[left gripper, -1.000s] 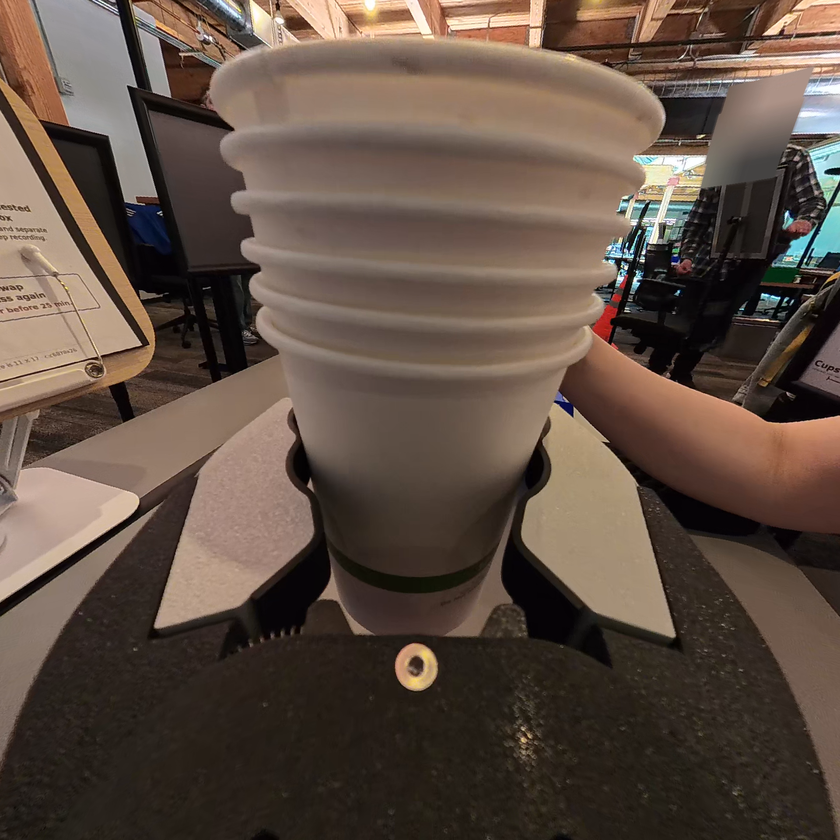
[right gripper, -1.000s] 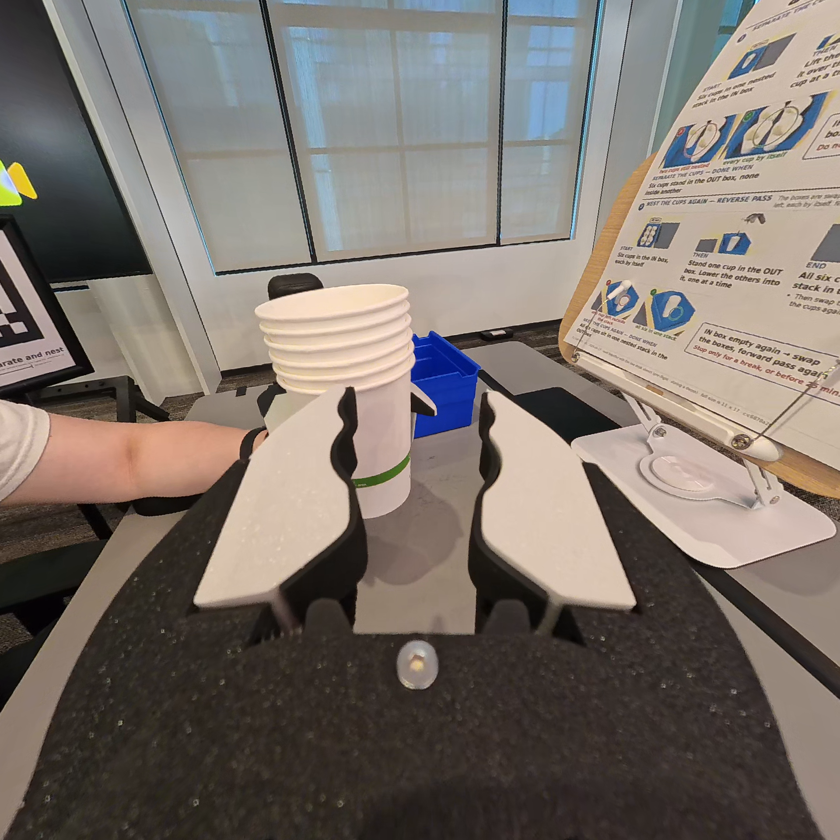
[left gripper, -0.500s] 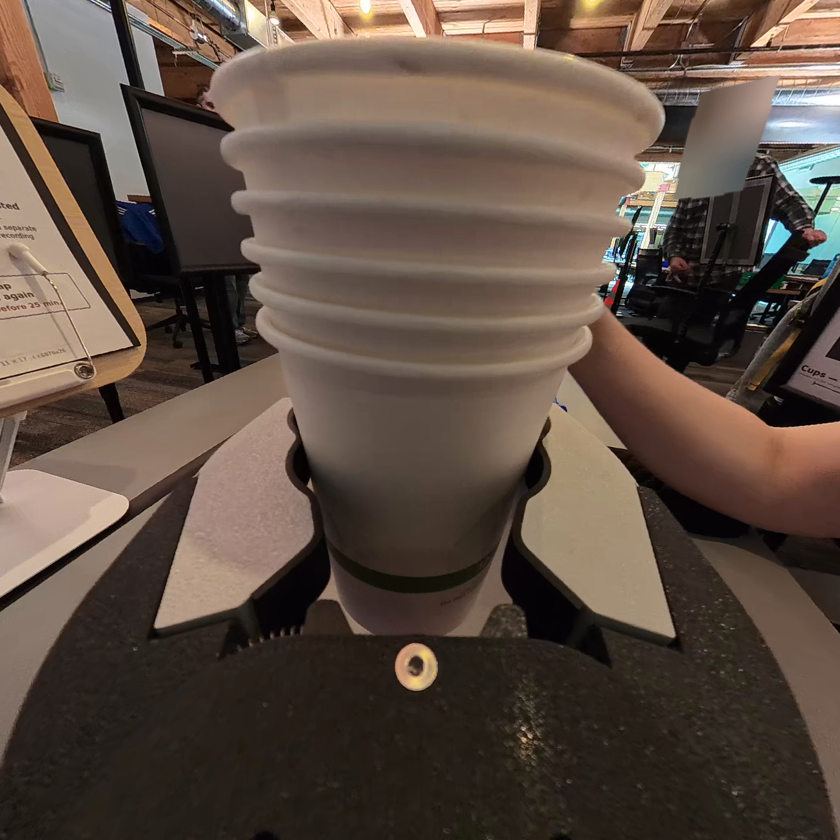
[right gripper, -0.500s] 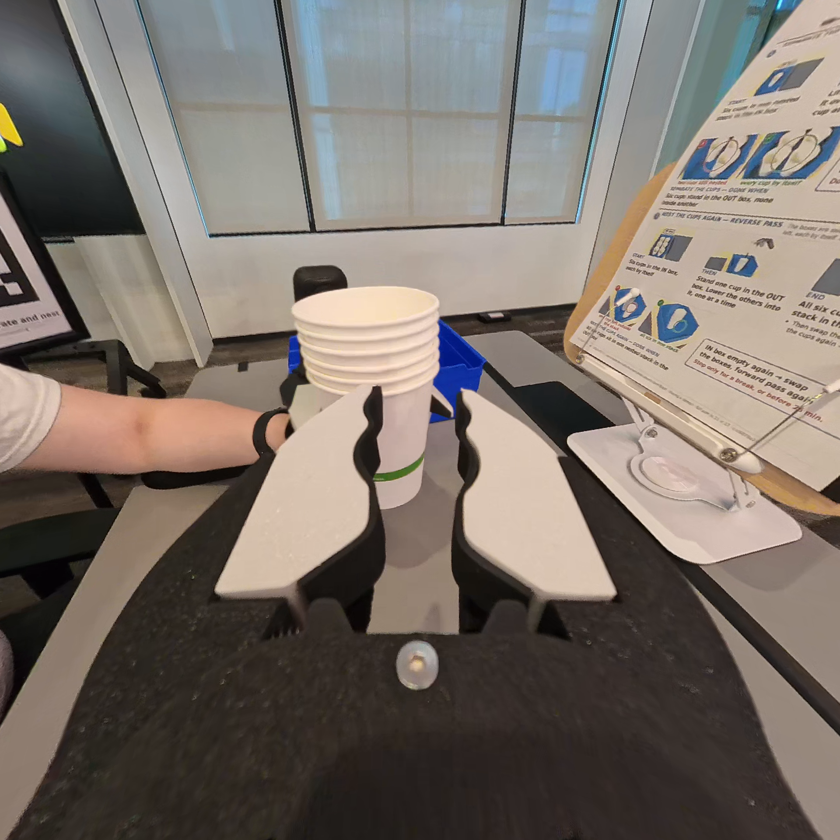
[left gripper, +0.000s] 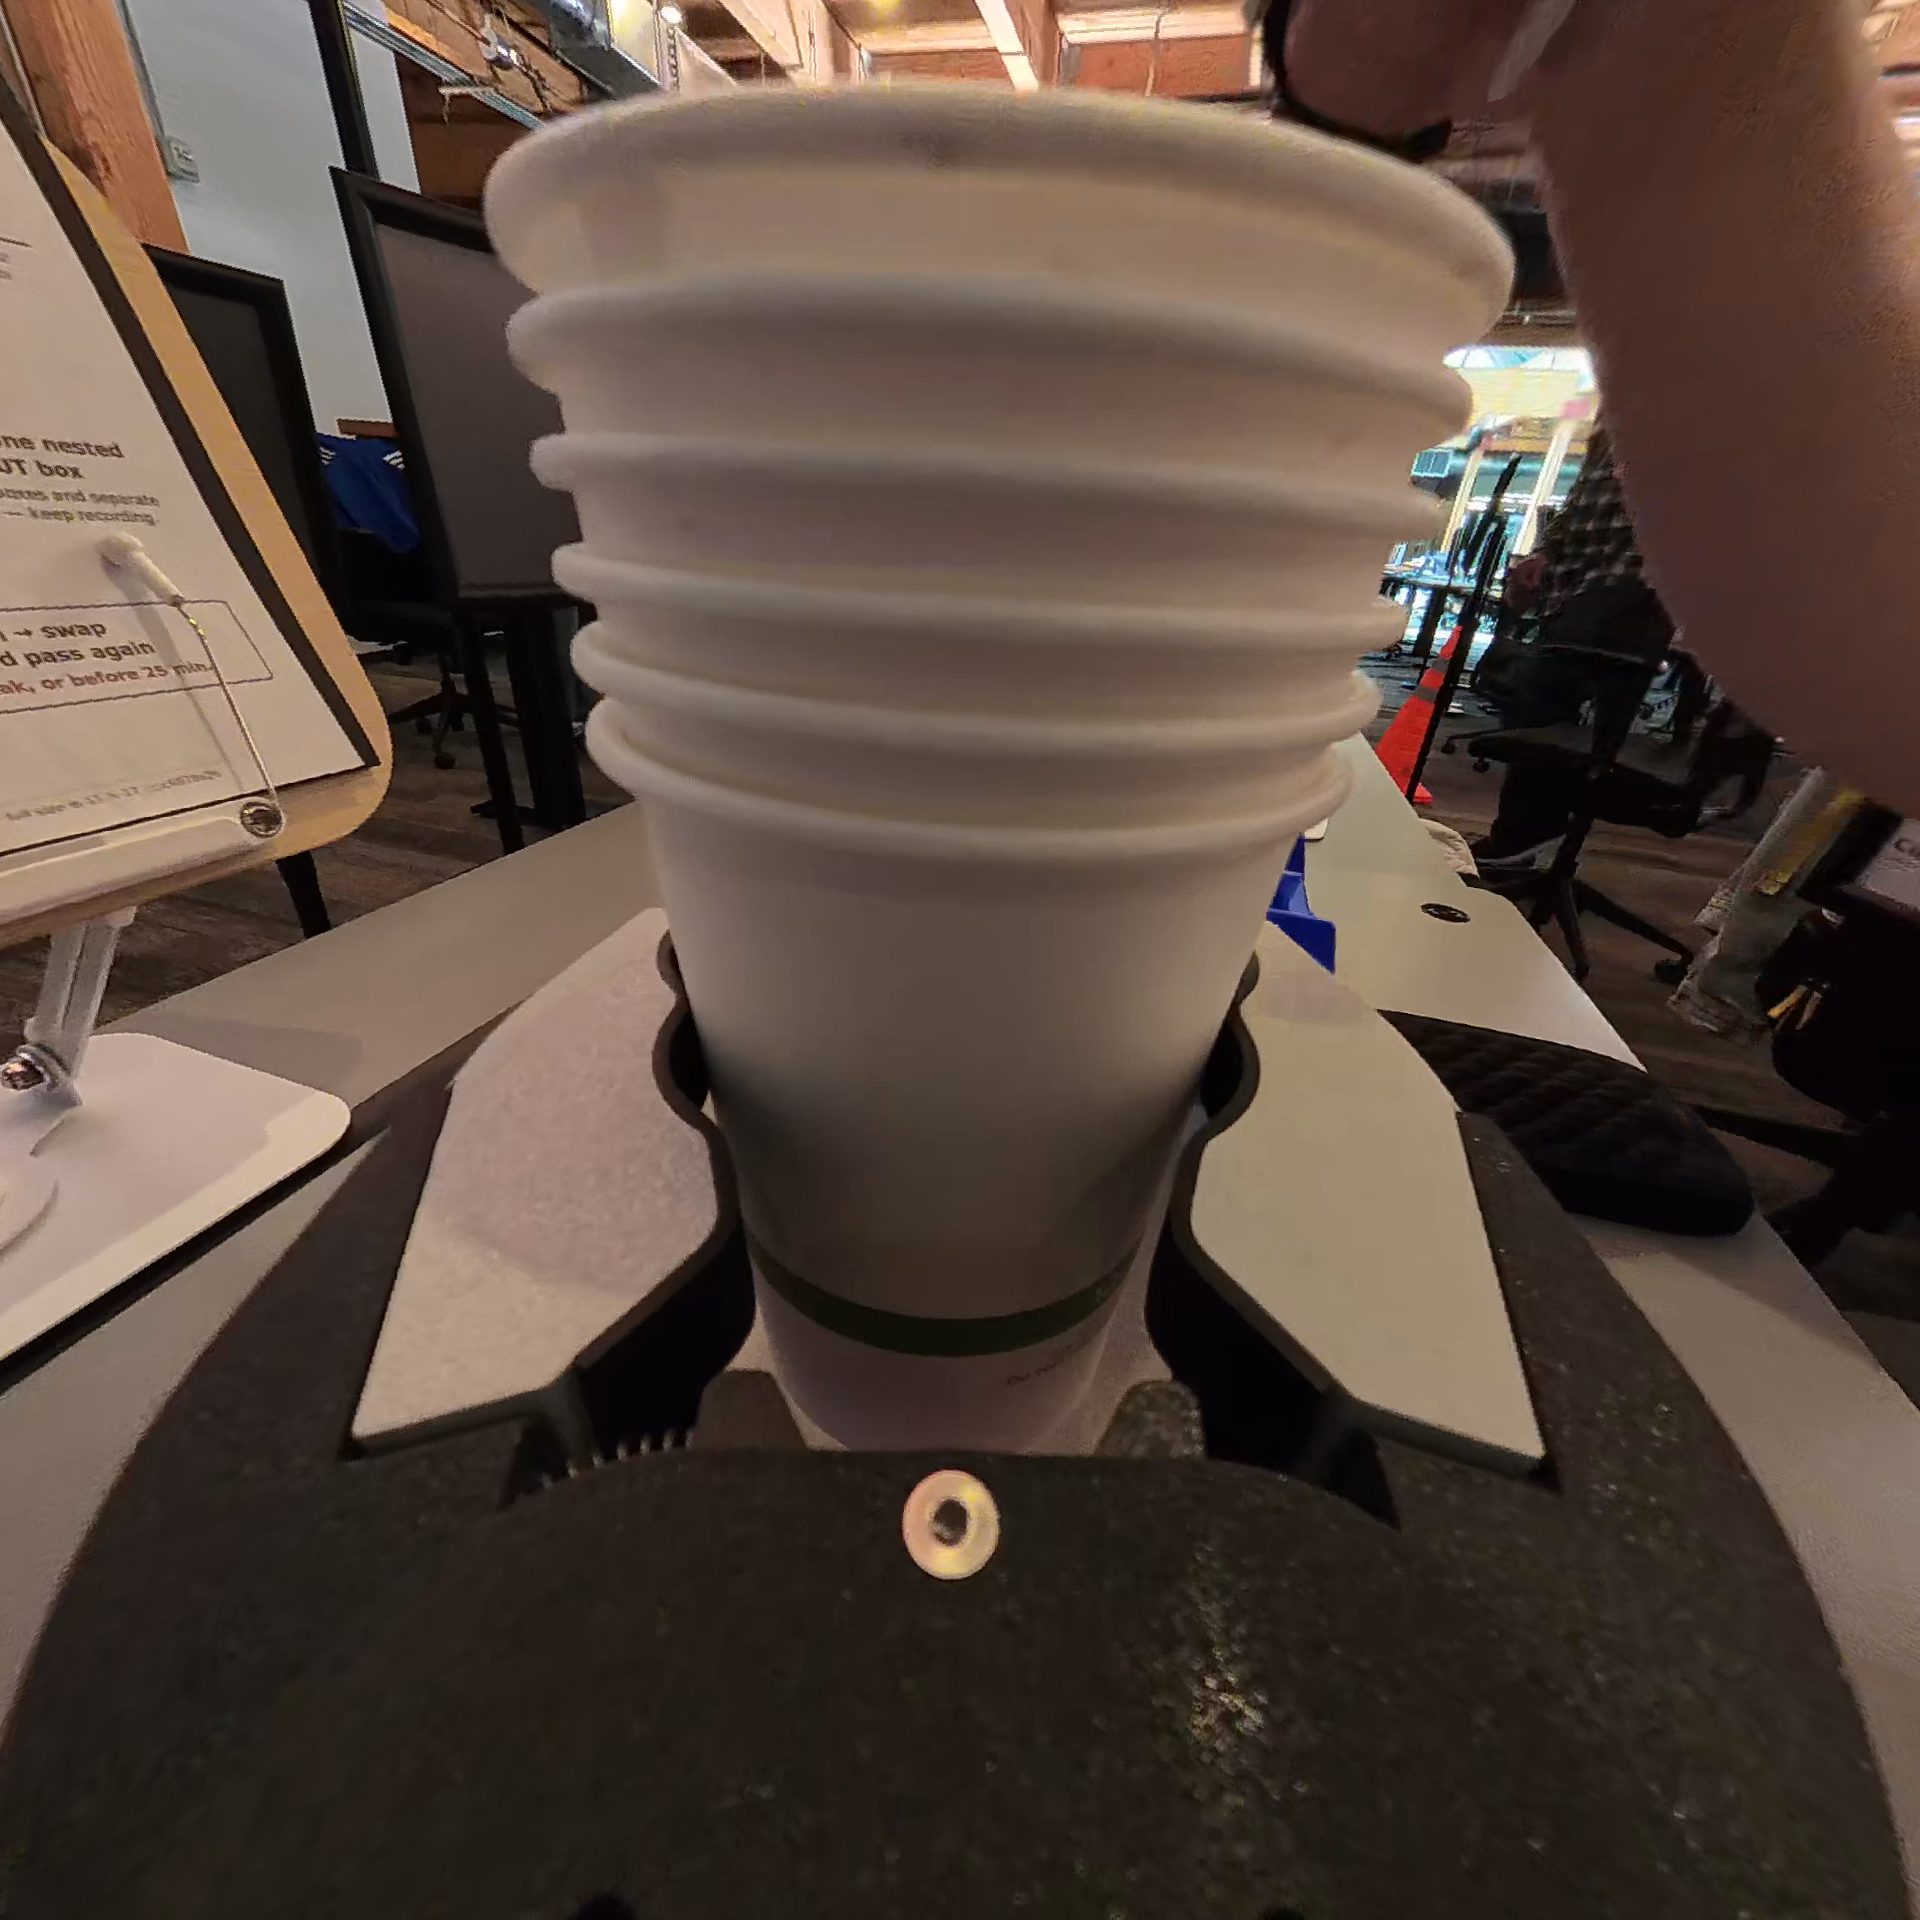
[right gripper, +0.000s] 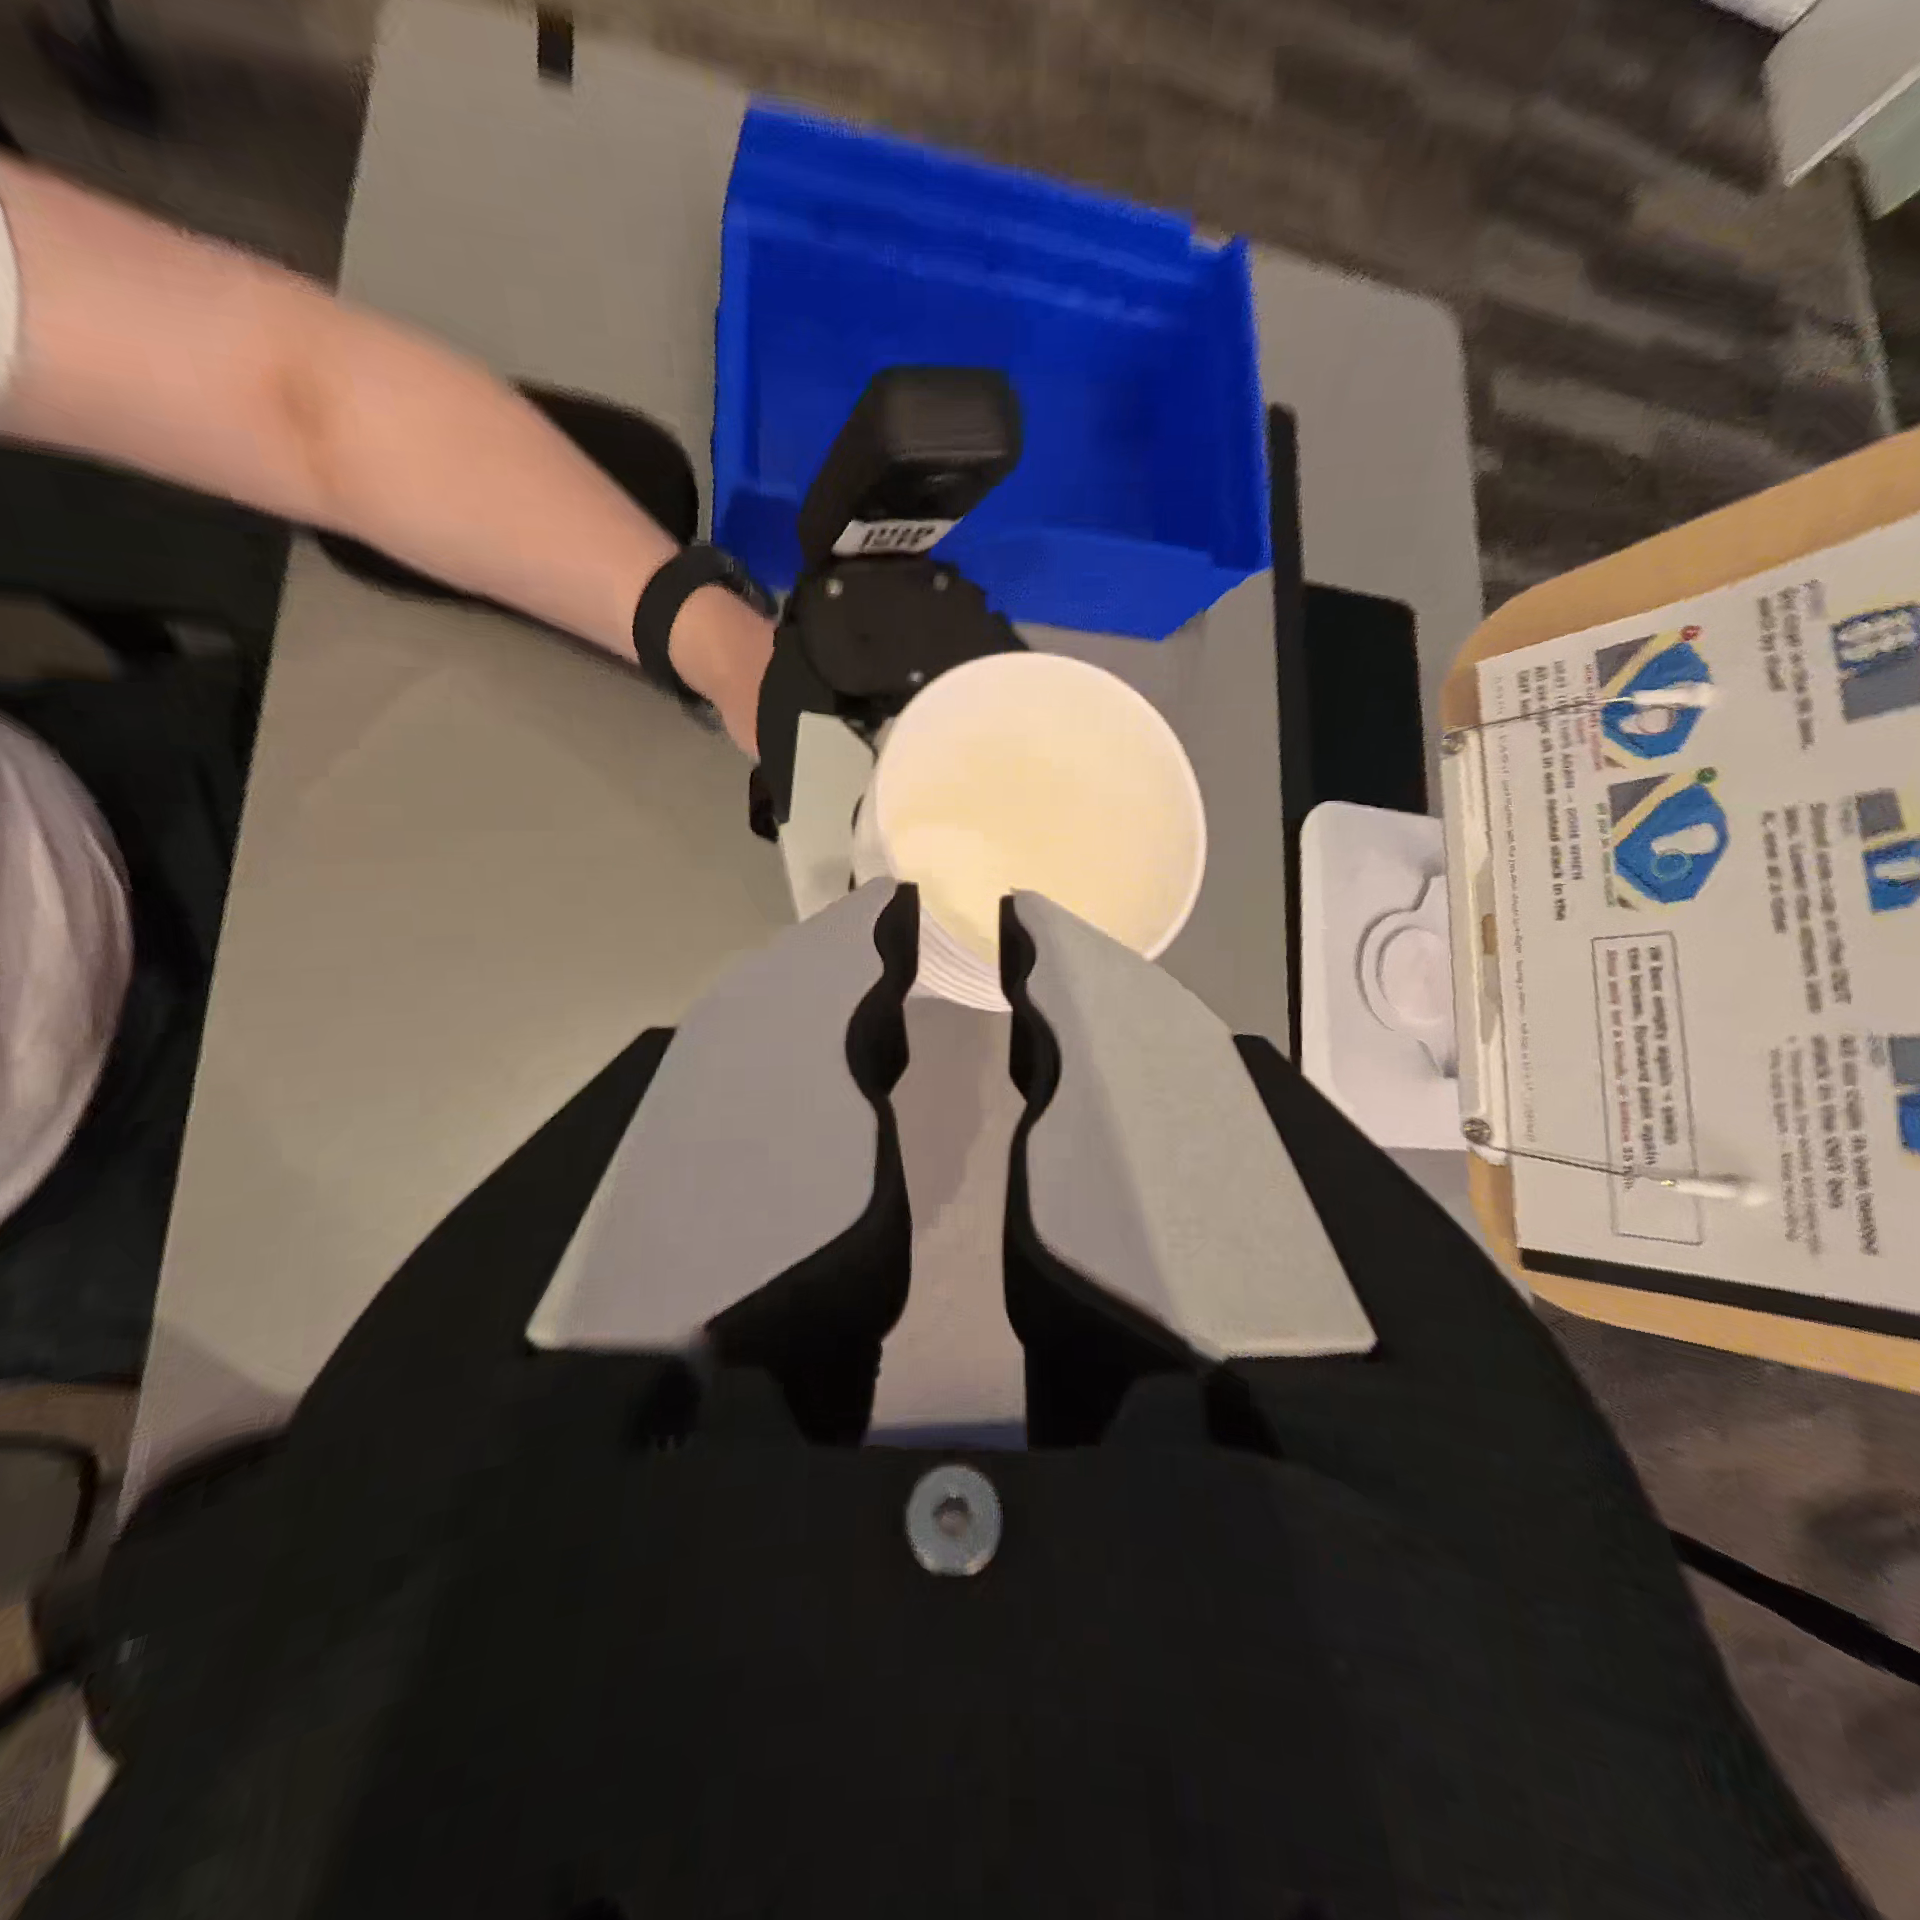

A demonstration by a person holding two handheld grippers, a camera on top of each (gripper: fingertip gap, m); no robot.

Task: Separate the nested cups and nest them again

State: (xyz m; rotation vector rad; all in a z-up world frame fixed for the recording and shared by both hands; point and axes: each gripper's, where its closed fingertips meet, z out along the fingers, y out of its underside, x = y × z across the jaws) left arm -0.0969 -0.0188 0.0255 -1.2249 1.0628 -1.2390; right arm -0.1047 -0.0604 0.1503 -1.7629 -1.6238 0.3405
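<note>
Open cup mouth [right gripper: 1039, 800] from above; blue bin [right gripper: 987, 343] and instruction stand [right gripper: 1704, 935] flanking.

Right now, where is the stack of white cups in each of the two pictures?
Left wrist view: the stack of cups fills the centre, seen from the side, its lowest cup clamped by the left gripper.
Right wrist view: the stack is just above centre, seen from above, in front of the right gripper, whose tips are apart.
Shared landmark: the blue bin, a small corner right of the stack in the left view.
</note>
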